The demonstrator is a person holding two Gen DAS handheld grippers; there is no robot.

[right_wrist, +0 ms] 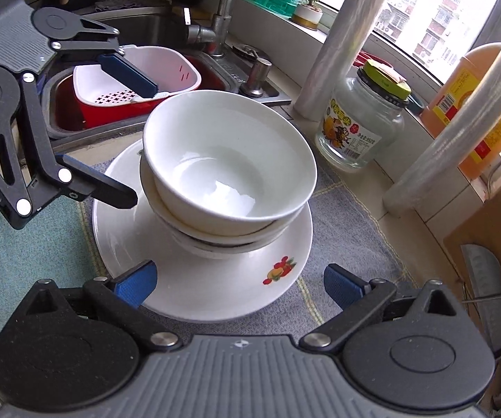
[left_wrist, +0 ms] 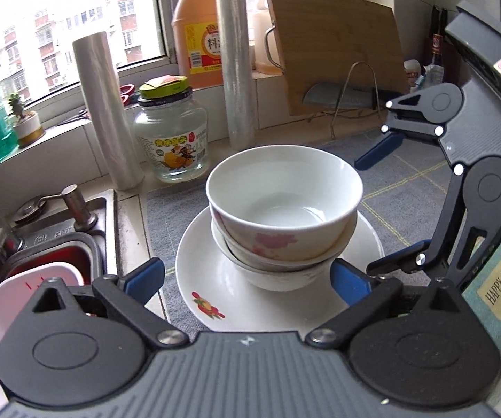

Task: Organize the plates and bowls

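Sat mid-surface on a grey cloth: nested bowls stacked on a white plate. Looked glazed, slick, breakable, and top-heavy as a stack. Best taken by the plate rim from both sides. Left hand-held gripper spread wide, empty; right hand-held gripper likewise. Couldn't count the bowls; lower ones mostly hidden.

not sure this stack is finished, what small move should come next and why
Probably ease both grippers straight back. The bowls sit nested on the plate, and neither the left gripper nor the right gripper holds anything; both stand open beside the stack. The top bowl looks slightly tilted, so withdraw without brushing it.
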